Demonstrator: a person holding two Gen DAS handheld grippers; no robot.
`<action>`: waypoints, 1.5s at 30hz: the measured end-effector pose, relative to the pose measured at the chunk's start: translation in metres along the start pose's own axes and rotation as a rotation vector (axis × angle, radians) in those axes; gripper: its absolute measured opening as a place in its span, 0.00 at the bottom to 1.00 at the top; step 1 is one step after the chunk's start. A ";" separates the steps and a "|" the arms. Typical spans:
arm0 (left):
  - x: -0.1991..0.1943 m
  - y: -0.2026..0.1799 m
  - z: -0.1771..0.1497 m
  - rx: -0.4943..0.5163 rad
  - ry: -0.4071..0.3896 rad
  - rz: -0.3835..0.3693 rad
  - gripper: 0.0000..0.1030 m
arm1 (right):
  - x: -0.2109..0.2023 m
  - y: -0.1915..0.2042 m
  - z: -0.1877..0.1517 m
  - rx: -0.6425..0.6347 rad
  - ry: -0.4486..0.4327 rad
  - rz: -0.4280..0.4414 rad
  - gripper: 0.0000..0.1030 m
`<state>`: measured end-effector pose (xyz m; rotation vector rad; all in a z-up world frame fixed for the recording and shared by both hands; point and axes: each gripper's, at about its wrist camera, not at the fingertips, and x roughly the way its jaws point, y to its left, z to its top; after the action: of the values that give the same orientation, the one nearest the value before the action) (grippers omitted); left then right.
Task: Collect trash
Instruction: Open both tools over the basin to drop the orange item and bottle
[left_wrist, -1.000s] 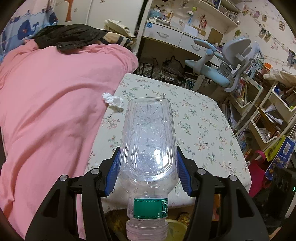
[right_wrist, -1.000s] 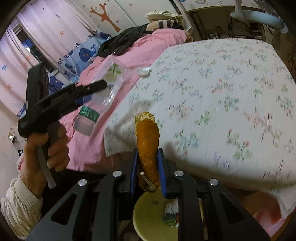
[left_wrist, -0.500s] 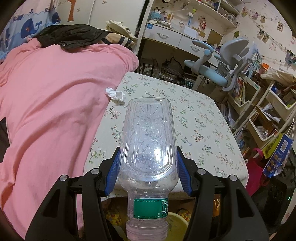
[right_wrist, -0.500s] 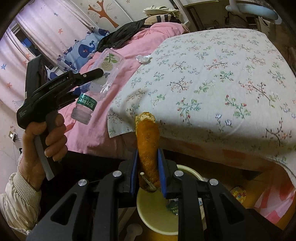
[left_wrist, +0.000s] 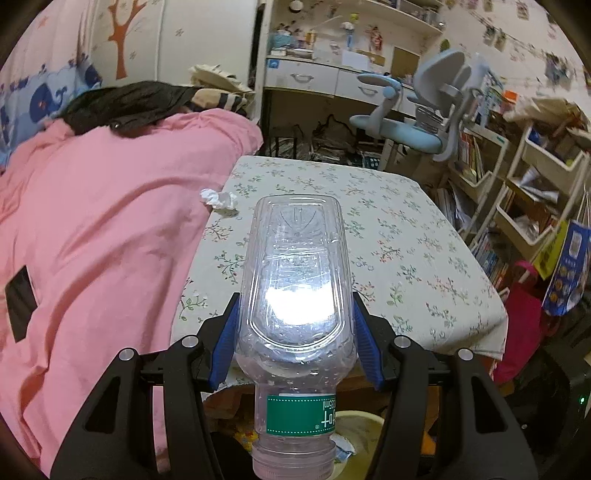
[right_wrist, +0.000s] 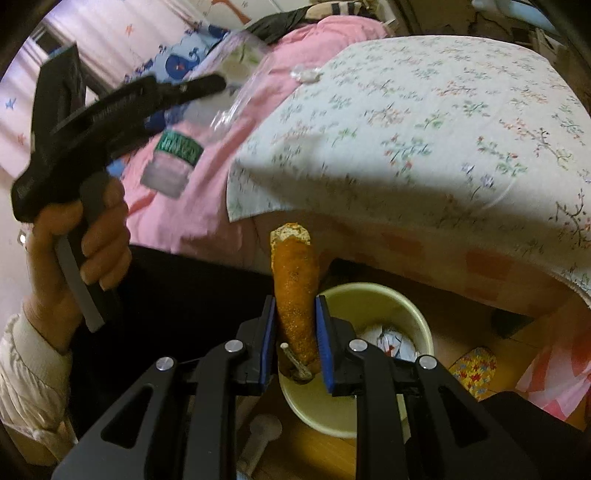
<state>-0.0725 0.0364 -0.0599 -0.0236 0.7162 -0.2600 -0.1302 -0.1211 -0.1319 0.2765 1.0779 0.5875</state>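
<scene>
My left gripper (left_wrist: 295, 332) is shut on an empty clear plastic bottle (left_wrist: 295, 280) with a green label, cap end toward the camera. The same bottle (right_wrist: 177, 151) shows blurred in the right wrist view, held by a hand at the left. My right gripper (right_wrist: 295, 325) is shut on an orange-brown breaded stick of food (right_wrist: 295, 284) with a bitten tip. Just below and behind it stands a pale yellow bin (right_wrist: 402, 299) with crumpled paper inside. The bin's rim (left_wrist: 362, 421) peeks out under the bottle. A crumpled white tissue (left_wrist: 218, 198) lies on the bed.
A bed with a floral sheet (left_wrist: 388, 229) and a pink quilt (left_wrist: 92, 221) fills the middle. A light blue desk chair (left_wrist: 417, 118), shelves with books (left_wrist: 517, 192) and a pink bag (left_wrist: 521, 317) stand at the right. A colourful slipper (right_wrist: 472, 369) lies on the floor.
Both grippers have drawn back from the bed toward its foot. In the right wrist view the bin has come more fully into sight under the food stick. Both grips are unchanged.
</scene>
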 end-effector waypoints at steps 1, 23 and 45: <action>-0.002 -0.003 -0.001 0.011 -0.002 0.002 0.52 | 0.001 0.002 -0.002 -0.009 0.008 -0.003 0.22; -0.014 -0.035 -0.036 0.129 0.044 -0.024 0.52 | -0.001 0.000 -0.012 0.009 0.000 -0.048 0.40; 0.015 -0.104 -0.159 0.443 0.467 -0.020 0.66 | -0.063 -0.045 -0.012 0.263 -0.337 -0.076 0.50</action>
<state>-0.1888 -0.0577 -0.1780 0.4648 1.1076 -0.4460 -0.1480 -0.1945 -0.1121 0.5415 0.8332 0.3147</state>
